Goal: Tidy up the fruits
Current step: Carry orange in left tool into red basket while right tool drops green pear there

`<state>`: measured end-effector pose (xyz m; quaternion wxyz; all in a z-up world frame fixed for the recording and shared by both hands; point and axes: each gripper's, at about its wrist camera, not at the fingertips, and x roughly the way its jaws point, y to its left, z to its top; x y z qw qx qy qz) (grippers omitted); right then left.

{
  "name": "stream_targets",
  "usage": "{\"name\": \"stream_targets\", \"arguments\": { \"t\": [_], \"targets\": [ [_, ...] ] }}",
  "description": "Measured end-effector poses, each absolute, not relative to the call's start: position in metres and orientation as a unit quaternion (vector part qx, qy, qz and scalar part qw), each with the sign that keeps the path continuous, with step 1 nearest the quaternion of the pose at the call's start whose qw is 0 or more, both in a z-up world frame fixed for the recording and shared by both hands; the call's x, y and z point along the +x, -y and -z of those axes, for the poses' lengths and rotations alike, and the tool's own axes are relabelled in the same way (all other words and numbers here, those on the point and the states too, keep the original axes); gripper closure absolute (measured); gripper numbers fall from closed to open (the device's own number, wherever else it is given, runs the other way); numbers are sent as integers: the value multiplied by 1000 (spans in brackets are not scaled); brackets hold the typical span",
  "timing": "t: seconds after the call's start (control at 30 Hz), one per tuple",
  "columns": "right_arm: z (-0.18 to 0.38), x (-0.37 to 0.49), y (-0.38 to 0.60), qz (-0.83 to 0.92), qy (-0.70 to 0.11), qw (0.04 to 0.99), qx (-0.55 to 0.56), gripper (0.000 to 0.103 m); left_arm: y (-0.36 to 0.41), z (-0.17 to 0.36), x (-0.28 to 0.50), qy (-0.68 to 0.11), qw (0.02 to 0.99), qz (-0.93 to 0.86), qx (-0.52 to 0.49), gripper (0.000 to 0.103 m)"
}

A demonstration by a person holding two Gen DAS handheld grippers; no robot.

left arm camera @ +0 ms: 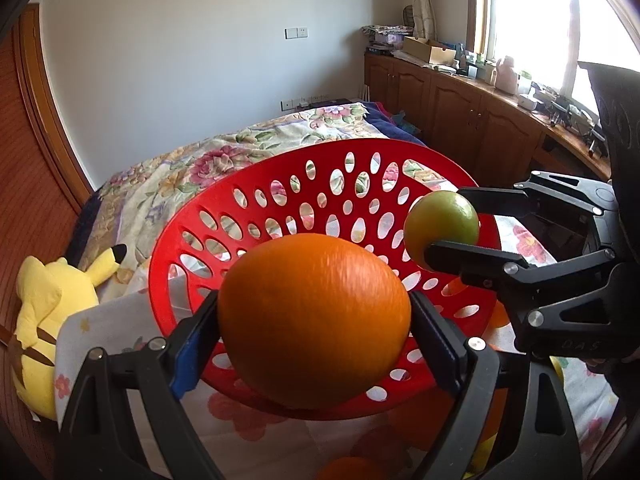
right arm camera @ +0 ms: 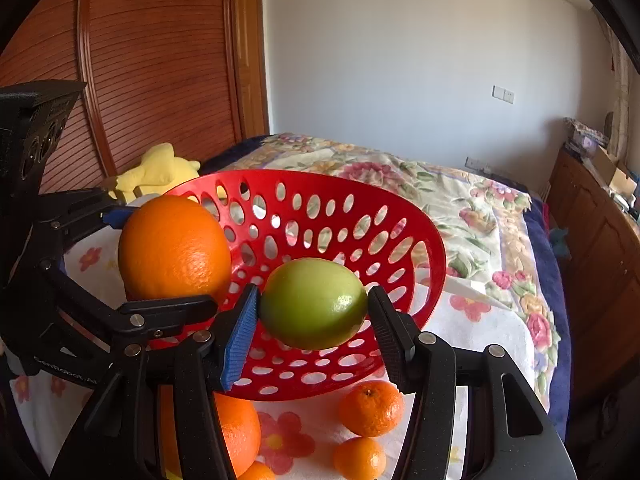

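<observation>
**Two fruits held over the red basket**

The left gripper (left arm camera: 316,320) is clamped on a large round orange (left arm camera: 314,320), its pads pressing both sides of the fruit. The right gripper (right arm camera: 312,308) is clamped on a smaller smooth green citrus fruit (right arm camera: 314,303) in the same way. Both fruits hang at the near rim of a red perforated plastic basket (right arm camera: 400,216), which sits tilted on a white flower-printed cloth (right arm camera: 472,320). On that cloth, just in front of the basket, lie two small mandarins (right arm camera: 371,408) and another big orange (right arm camera: 240,432), partly hidden by the gripper. The cloth lies on a bed with a floral quilt (right arm camera: 440,192). A yellow plush toy (left arm camera: 52,300) rests at the bed's edge beside a slatted wooden door (right arm camera: 160,60).
</observation>
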<state>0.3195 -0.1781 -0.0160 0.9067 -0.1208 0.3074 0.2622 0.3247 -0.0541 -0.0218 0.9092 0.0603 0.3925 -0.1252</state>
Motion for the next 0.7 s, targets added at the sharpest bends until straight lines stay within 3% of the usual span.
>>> {"name": "stream_targets", "arguments": {
  "t": [0.7],
  "targets": [
    [28, 322, 165, -269, -323, 898, -127, 48, 43, -11, 286, -323, 937, 126, 43, 14]
  ]
}}
